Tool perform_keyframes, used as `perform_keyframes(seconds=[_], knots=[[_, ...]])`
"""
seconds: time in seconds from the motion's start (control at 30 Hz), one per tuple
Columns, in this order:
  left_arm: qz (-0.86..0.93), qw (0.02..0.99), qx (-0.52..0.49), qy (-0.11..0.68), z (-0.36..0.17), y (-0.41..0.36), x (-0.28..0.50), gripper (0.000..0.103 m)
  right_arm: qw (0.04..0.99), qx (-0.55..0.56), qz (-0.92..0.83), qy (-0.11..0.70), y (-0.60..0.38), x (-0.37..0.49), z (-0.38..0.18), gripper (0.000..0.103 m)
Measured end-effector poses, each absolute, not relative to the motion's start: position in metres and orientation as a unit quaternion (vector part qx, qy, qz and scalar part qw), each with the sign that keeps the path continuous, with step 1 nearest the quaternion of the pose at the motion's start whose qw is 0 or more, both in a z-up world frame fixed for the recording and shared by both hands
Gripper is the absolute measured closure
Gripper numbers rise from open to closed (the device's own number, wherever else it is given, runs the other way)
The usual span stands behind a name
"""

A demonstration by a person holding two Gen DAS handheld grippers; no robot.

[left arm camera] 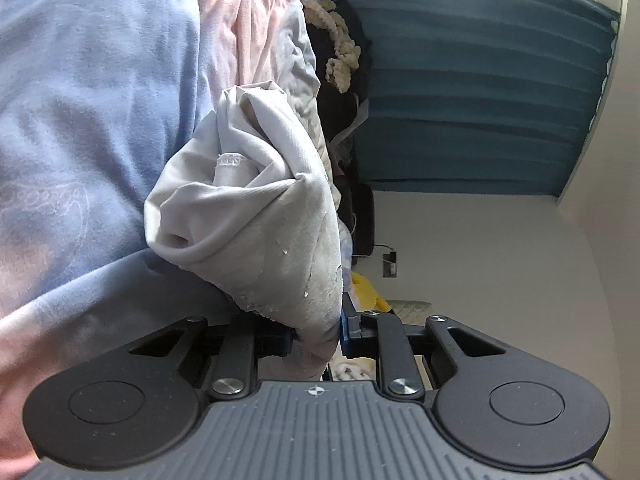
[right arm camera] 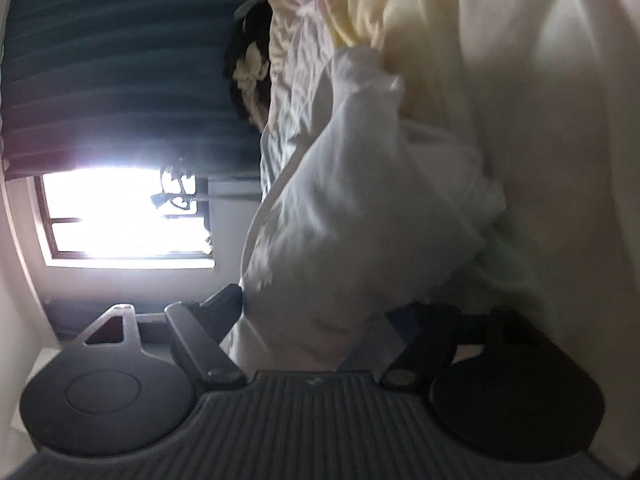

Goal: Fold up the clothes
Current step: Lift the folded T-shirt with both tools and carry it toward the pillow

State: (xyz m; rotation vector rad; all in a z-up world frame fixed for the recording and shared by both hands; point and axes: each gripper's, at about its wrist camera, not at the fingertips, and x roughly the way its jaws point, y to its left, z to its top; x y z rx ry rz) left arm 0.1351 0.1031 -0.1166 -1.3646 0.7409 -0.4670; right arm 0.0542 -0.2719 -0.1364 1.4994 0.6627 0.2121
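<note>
Pale grey garment, bunched against the blue bedding, is pinched by the left gripper for lifting, while the right gripper straddles it spread wide, not clamping.

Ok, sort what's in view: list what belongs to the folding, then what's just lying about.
Part of the job:
- pale grey garment, pinched in the left tool
- right tool, cloth between its fingers
- blue and pink bedding underneath

Lying about:
- teal curtain
- dark clothes pile
- yellow item
- window
</note>
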Motion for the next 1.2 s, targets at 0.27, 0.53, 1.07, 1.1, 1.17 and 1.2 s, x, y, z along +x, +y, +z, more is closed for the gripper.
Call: perform_keyframes(seconds=[0.27,0.53,1.07,1.1,1.17,1.2], knots=[[-0.209,0.707,-0.583,0.341,-0.107,0.104,0.124,0.079,0.714,0.633,0.076,0.291,-0.273,0.051,-0.130,0.053],[-0.245,0.727,-0.546,0.337,-0.054,0.096,0.125,0.079,0.725,0.635,0.115,0.240,-0.286,0.037,-0.075,0.071],[-0.325,0.734,-0.466,0.373,0.055,-0.075,0.217,0.079,0.827,0.531,0.069,0.172,-0.435,0.079,0.076,0.072],[-0.328,0.737,-0.457,0.374,0.057,-0.092,0.227,0.079,0.832,0.526,0.062,0.168,-0.448,0.086,0.081,0.072],[-0.334,0.741,-0.445,0.377,0.058,-0.124,0.248,0.079,0.838,0.519,0.045,0.164,-0.474,0.108,0.082,0.072],[-0.336,0.742,-0.441,0.378,0.057,-0.139,0.259,0.079,0.841,0.515,0.037,0.162,-0.487,0.118,0.082,0.072]])
